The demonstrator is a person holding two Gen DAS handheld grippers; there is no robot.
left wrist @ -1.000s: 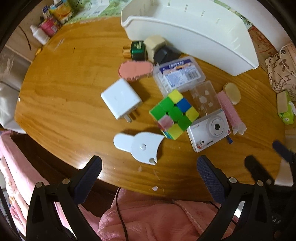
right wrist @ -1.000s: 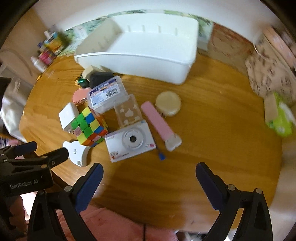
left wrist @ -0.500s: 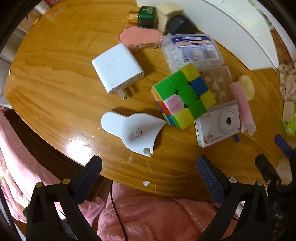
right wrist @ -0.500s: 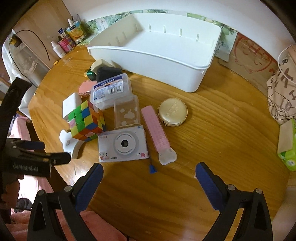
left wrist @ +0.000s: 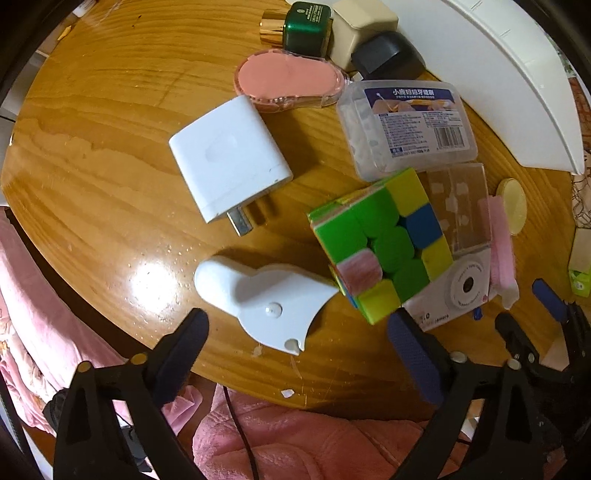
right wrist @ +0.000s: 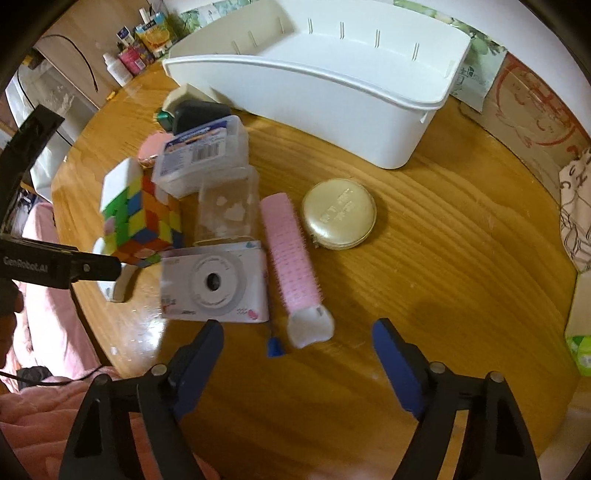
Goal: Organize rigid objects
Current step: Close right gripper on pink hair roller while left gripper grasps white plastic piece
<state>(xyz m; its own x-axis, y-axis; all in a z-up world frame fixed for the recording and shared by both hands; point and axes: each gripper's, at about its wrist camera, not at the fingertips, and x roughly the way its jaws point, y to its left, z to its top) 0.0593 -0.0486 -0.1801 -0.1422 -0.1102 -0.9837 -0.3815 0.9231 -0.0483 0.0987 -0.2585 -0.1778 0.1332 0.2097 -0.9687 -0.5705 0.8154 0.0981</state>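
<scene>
My left gripper [left wrist: 297,343] hangs over the near table edge, jaws closing; the lower tip of a white fan-shaped plastic piece [left wrist: 269,302] lies between its fingers, which do not touch it. Beyond are a colour cube [left wrist: 380,251], a white charger [left wrist: 229,162] and a pink case [left wrist: 288,81]. My right gripper [right wrist: 299,347] is also closing, around the white end of a pink hair roller [right wrist: 291,258] and a small blue cap [right wrist: 275,347], without contact. A white toy camera [right wrist: 214,280] lies just left of it and a gold compact [right wrist: 338,214] beyond.
A big white bin [right wrist: 332,96] stands at the back of the round wooden table [right wrist: 443,277]. A floss box [right wrist: 203,151], clear box [right wrist: 227,206], green bottle [left wrist: 306,22] and beige and black items crowd the left. Pink fabric lies below the near edge.
Both grippers have come down closer to the table, so the objects look larger. Both pairs of jaws have narrowed a little, the right more than the left.
</scene>
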